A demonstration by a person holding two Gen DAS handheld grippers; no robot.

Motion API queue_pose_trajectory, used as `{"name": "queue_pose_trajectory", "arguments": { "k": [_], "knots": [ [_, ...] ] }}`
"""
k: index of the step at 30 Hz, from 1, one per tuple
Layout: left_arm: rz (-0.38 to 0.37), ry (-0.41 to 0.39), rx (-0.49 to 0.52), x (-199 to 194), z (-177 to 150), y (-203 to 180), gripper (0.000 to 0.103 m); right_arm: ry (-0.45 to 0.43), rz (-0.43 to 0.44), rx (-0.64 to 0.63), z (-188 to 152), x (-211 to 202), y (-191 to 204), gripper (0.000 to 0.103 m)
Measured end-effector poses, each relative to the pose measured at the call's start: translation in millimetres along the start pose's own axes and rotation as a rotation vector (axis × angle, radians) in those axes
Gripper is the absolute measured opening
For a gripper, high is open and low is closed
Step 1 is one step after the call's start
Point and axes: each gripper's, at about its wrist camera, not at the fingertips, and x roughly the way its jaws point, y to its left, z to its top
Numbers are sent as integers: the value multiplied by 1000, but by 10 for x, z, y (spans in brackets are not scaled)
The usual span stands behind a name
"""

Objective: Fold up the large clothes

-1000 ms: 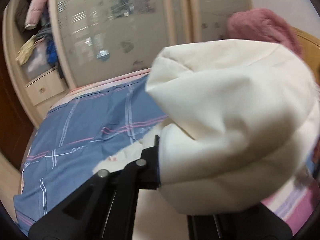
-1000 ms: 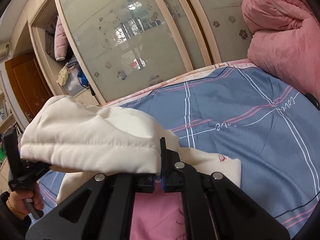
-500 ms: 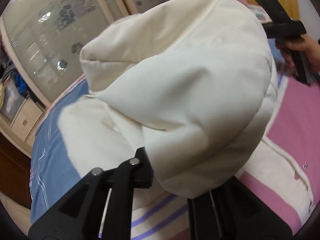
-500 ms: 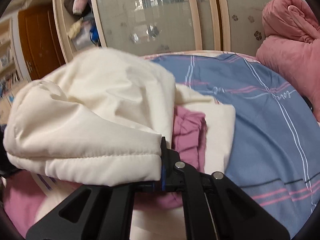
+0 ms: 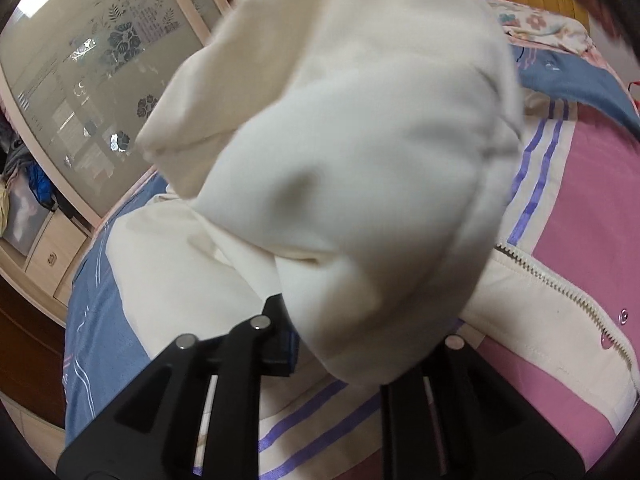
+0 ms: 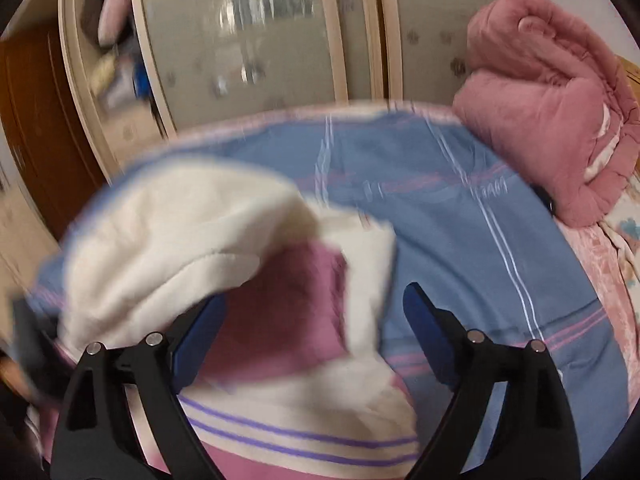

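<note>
Two grippers, left gripper [image 5: 360, 344] clamping jacket [image 5: 352, 160], right gripper [image 6: 316, 336] spread.

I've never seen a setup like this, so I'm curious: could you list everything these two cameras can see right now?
Padded jacket: one, cream outside with pink lining and purple stripes, lying on the bed, one part lifted.
Checked bedsheet: one, blue with white and pink lines, covering the bed.
Rolled quilt: one, pink, far right end of the bed.
Sliding wardrobe doors: frosted, floral pattern, behind the bed.
Open shelf with clothes: one, left of the doors.
Left gripper: black, shut on the jacket.
Right gripper: black, blue fingers, open above the jacket.
</note>
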Motion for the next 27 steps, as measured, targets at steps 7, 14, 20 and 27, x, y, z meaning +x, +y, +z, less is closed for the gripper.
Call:
{"name": "queue_pose_trajectory", "arguments": {
  "k": [7, 14, 20, 27],
  "knots": [
    [28, 1, 48, -30, -46, -60, 31, -213, 102, 3, 640, -502, 744, 92],
    [-15, -80, 49, -380, -134, -59, 101, -90, 78, -115, 326, 211, 1059, 100],
    [-101, -185, -130, -972, -239, 274, 101, 145, 34, -128, -787, 1269, 805, 100],
    [25, -261, -506, -1041, 319, 633, 101, 131, 16, -170, -1244, 1385, 839, 102]
  ]
}}
